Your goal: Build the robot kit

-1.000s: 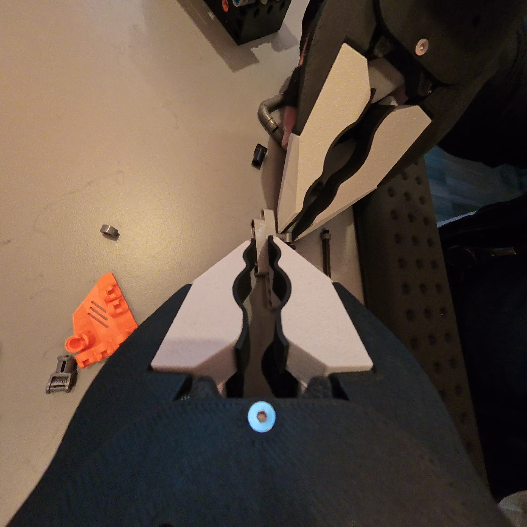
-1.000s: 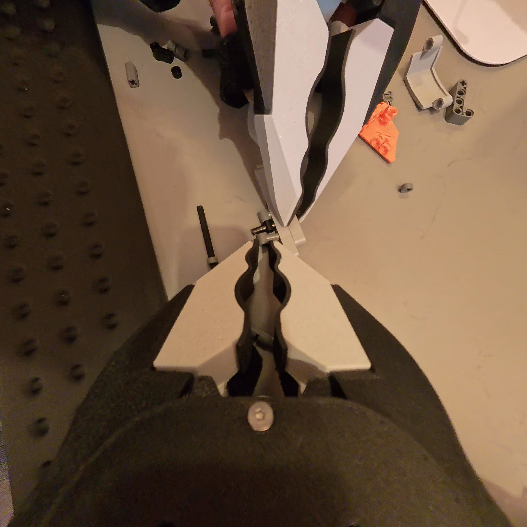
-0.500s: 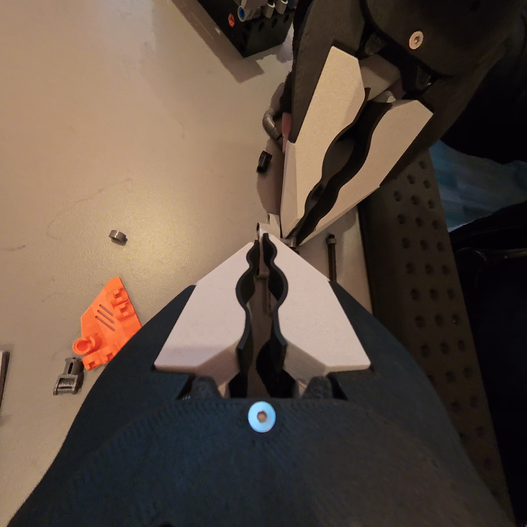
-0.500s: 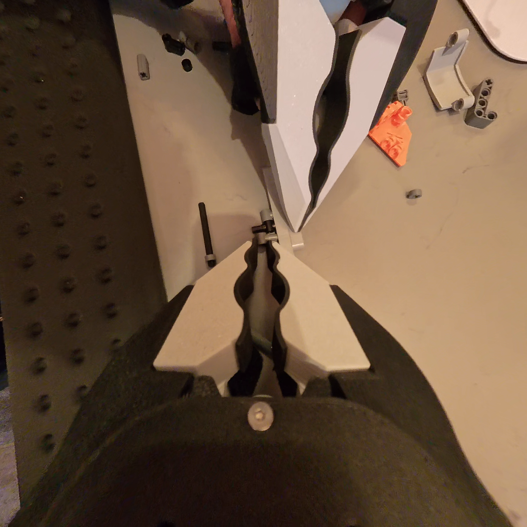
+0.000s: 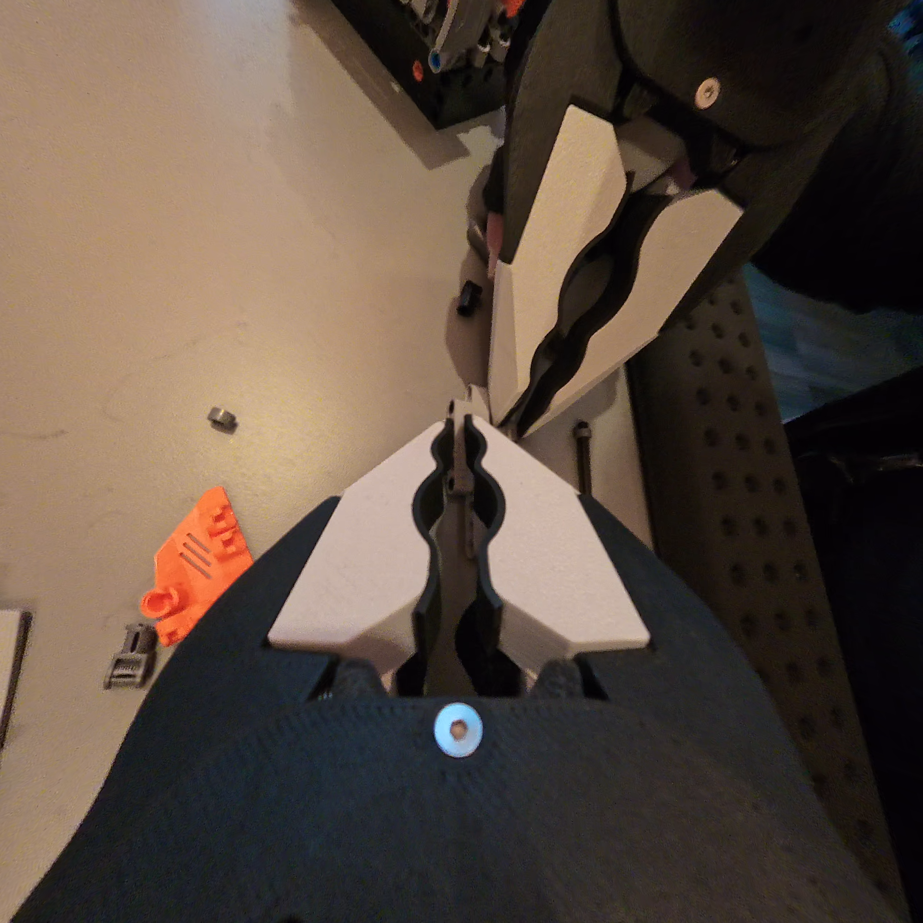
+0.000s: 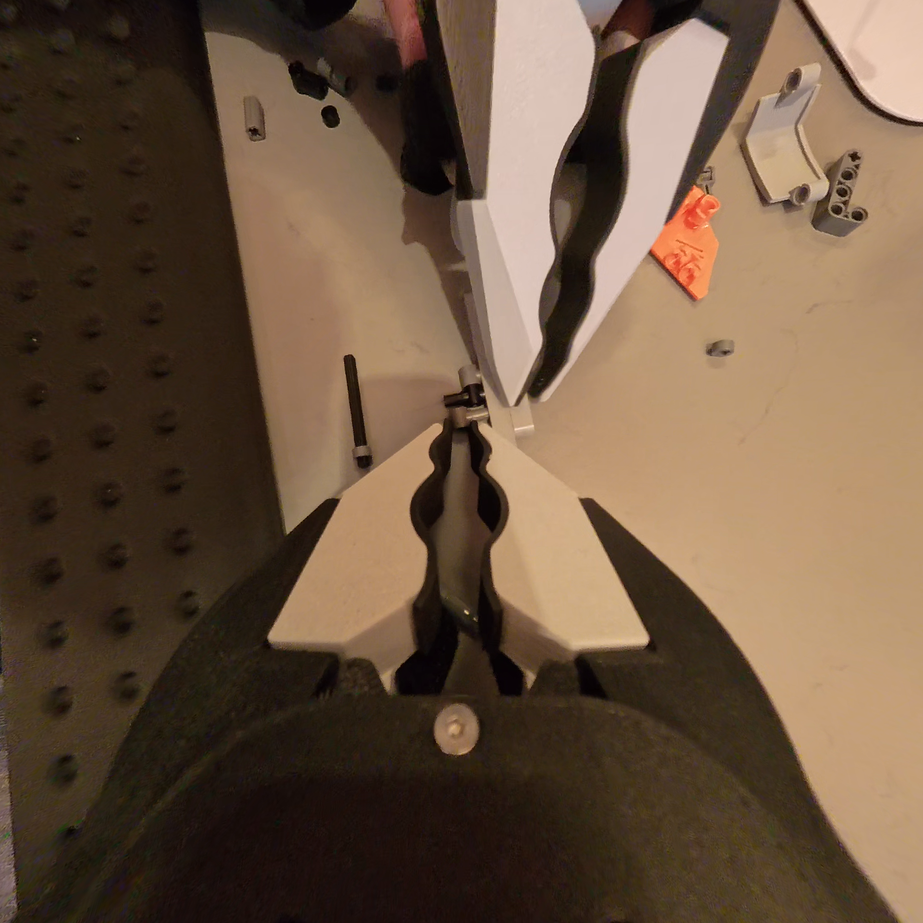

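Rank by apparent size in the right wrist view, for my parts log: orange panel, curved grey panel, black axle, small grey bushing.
1. curved grey panel
2. orange panel and black axle: too alike to rank
3. small grey bushing

beige table [image 5: 200,249] bears orange plate [image 5: 200,559], grey bush [image 5: 221,417].

one orange panel [image 5: 197,564], two grippers [image 5: 458,424], one black axle [image 6: 357,409]

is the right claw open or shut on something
Shut on a grey part. In the right wrist view the right claw has its jaws closed on the grey part, whose end with a black pin sticks out past the tips.
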Demonstrator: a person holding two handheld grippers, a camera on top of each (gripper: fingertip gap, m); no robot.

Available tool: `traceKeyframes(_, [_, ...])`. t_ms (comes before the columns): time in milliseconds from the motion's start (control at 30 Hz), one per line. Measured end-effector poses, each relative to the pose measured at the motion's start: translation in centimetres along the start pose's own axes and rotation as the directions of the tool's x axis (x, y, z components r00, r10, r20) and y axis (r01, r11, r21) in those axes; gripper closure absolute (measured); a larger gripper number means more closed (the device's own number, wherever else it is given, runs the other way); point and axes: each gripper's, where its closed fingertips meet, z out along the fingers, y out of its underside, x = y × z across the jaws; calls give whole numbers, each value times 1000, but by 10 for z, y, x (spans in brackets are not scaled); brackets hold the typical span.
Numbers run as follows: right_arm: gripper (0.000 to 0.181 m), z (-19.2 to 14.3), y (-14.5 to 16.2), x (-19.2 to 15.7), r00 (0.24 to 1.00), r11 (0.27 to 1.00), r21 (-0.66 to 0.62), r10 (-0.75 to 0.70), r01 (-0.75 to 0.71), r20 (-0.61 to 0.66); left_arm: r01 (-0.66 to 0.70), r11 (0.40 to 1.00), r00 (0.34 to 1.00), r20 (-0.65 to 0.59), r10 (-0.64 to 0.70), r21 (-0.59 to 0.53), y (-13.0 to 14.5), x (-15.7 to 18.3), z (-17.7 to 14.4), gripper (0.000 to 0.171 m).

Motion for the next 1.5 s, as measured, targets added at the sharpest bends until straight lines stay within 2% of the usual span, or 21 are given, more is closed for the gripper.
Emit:
traceKeyframes(100, [177,0,0,1,1000,1000,1,-7,7,-8,-18,1000,1000,-5,18,-7,-2,2,-3,161])
traceKeyframes(167, [177,0,0,2,1000,1000,5,-10,10,-10,-24,998,1000,2,24,-50,5,1,0,162])
traceKeyframes(267, [177,1,-1,1,1000,1000,8,-23,24,-14,-29,998,1000,6,29,-50,6,1,-1,164])
traceKeyframes(500, [177,2,-2,-2,999,999,-9,-51,51,1,1,1000,1000,-10,-2,-31,7,3,0,166])
traceKeyframes(833, [178,2,-2,-1,999,999,-14,30,-30,20,15,1000,999,30,-15,-2,5,-1,0,171])
traceKeyframes(1200, [178,0,0,1,998,999,-5,52,-53,-30,32,999,999,39,-32,-6,7,-1,-4,171])
traceKeyframes(1500, [178,3,-3,-3,999,1000,-5,27,-26,22,37,999,998,53,-38,9,4,0,0,171])
